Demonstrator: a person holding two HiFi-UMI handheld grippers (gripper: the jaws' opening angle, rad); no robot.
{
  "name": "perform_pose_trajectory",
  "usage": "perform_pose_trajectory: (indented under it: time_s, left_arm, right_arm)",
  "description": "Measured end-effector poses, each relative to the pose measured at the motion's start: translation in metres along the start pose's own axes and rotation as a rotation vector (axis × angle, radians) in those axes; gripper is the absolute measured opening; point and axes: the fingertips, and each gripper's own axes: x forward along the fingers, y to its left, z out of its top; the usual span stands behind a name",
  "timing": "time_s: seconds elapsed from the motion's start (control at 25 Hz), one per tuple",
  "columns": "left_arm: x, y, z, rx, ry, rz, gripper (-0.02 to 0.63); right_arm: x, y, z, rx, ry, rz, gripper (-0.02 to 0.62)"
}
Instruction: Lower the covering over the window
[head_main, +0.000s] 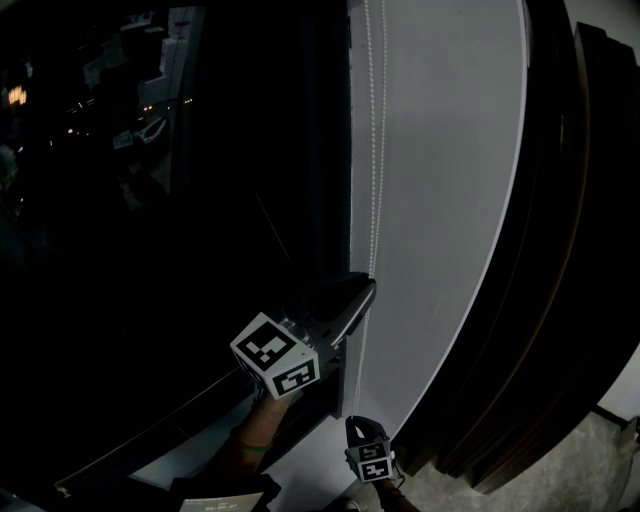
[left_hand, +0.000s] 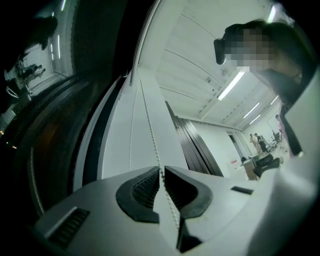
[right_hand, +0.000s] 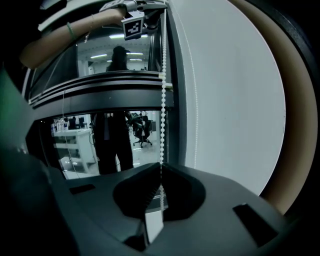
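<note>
A white bead chain (head_main: 372, 150) hangs in two strands along the white wall beside the dark window (head_main: 150, 250). My left gripper (head_main: 368, 287) is the higher one, and its jaws are pinched on one strand of the bead chain (left_hand: 150, 130), which runs between the pads (left_hand: 150, 185). Lower down, my right gripper (head_main: 352, 422) is shut on the same chain (right_hand: 163, 75), which passes between its jaws (right_hand: 161, 189). The right gripper view looks up at the left gripper's marker cube (right_hand: 132, 25). No window covering shows in any view.
The white wall (head_main: 440, 200) runs between the window frame (head_main: 335, 150) and dark vertical panels (head_main: 570, 250) at the right. A pale sill (head_main: 310, 465) lies below the window. The glass reflects an office with desks and a standing person (right_hand: 112, 140).
</note>
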Motion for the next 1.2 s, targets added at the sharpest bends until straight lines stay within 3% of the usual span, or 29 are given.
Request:
perform_pose_trajectory:
  time_s: [0.24,0.44,0.52,0.64,0.76,0.88,1.0,1.12,1.2]
  left_arm:
    - [0.004,0.000,-0.003,0.017,-0.005,-0.002,0.034]
    - [0.001,0.006,-0.001,-0.040,-0.004,0.017,0.012]
    - [-0.001,0.007,-0.004,-0.022,0.007,0.033,0.009]
    - [-0.007,0.014,-0.030,0.029,0.053,0.077,0.006]
    - [-0.022,0.019,-0.052,-0.033,0.048,0.102,0.006]
    - [-0.035,0.019,-0.072,0.015,0.091,0.131,0.006]
    - [-0.043,0.017,-0.103,0.010,0.141,0.140,0.003]
    - [-0.056,0.013,-0.153,0.046,0.276,0.146,0.003]
    - [-0.070,0.009,-0.192,0.022,0.361,0.155,0.003]
  right_arm:
    - [0.002,0.001,-0.001,0.027,-0.002,0.003,0.012]
    - [0.000,-0.003,-0.001,0.027,-0.008,-0.006,0.012]
    - [-0.001,-0.003,-0.004,0.025,0.006,-0.010,0.012]
    - [-0.002,-0.002,-0.026,0.052,0.071,-0.002,0.012]
    - [-0.010,0.003,-0.051,0.065,0.102,0.032,0.012]
    - [-0.018,0.005,-0.061,0.086,0.128,0.051,0.014]
    - [-0.027,-0.005,-0.056,0.133,0.108,0.032,0.014]
    - [-0.035,-0.019,-0.040,0.156,0.066,0.005,0.014]
    - [-0.042,-0.030,-0.015,0.173,-0.004,-0.010,0.014]
